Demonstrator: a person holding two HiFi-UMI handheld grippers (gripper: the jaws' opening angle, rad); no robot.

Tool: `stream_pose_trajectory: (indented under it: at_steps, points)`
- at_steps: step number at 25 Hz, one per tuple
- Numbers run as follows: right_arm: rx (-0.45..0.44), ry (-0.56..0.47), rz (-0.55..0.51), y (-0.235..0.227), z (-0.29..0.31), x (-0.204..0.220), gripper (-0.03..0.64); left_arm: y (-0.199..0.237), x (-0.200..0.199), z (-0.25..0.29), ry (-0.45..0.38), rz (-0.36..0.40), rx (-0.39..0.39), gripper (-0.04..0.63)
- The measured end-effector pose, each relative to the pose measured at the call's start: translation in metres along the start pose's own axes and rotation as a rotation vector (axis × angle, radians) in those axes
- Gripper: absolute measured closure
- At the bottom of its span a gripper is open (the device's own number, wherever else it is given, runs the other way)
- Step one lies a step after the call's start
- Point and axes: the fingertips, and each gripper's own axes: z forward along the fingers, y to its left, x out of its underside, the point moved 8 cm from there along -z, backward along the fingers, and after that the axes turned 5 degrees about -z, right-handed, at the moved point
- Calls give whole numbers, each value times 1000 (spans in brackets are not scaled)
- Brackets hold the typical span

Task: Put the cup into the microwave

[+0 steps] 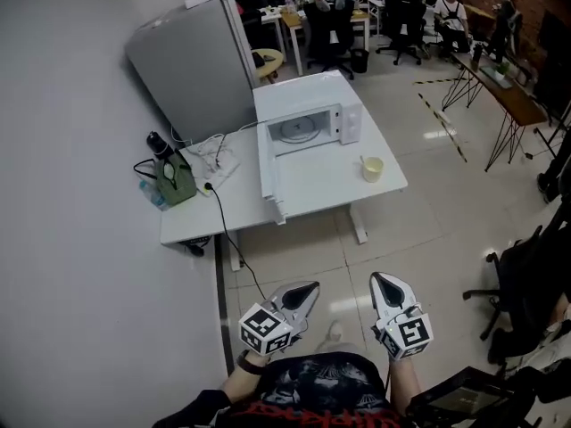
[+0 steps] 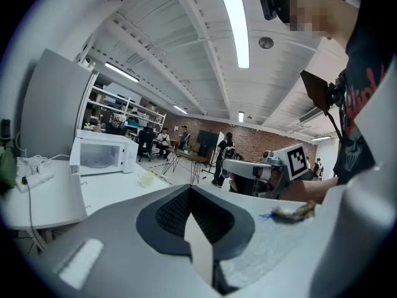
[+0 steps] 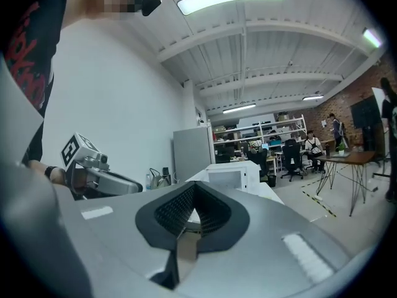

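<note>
A pale yellow cup stands on the white table, near its right edge, in front of and right of the white microwave. The microwave door hangs open to the left and the glass turntable inside shows. My left gripper and right gripper are held side by side over the floor, well short of the table, both shut and empty. In the left gripper view the microwave and cup lie far ahead. The right gripper view shows the microwave beyond the closed jaws.
A green bag with a black bottle and a power strip with cables sit on the table's left part. A grey panel leans behind it. A black cable runs down to the floor. An office chair stands at right.
</note>
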Motion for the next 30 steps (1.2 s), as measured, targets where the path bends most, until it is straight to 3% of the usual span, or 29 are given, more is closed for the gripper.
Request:
stream_pose_trajectory:
  at_steps: [4,9,17,21,27,30]
  points:
    - [14,1,12,-54,29,-1,615,22,-24,47,-16,7,-18,597]
    - [25,46,65,-98,73,10,615,65,-42,87,-12,-36,-34,597]
    - [80,89,87,-164,183,24,615,168,-57,159,33,-82,23,597]
    - [89,74,149,-183,254,19,615,225,-86,179,48,-40,40,597]
    - [46,210,7,-203,308,5,615,273,-113,207,105,16,67,597]
    - [41,241,11,-238,332,15,615,287,-119,226,117,79,68,597]
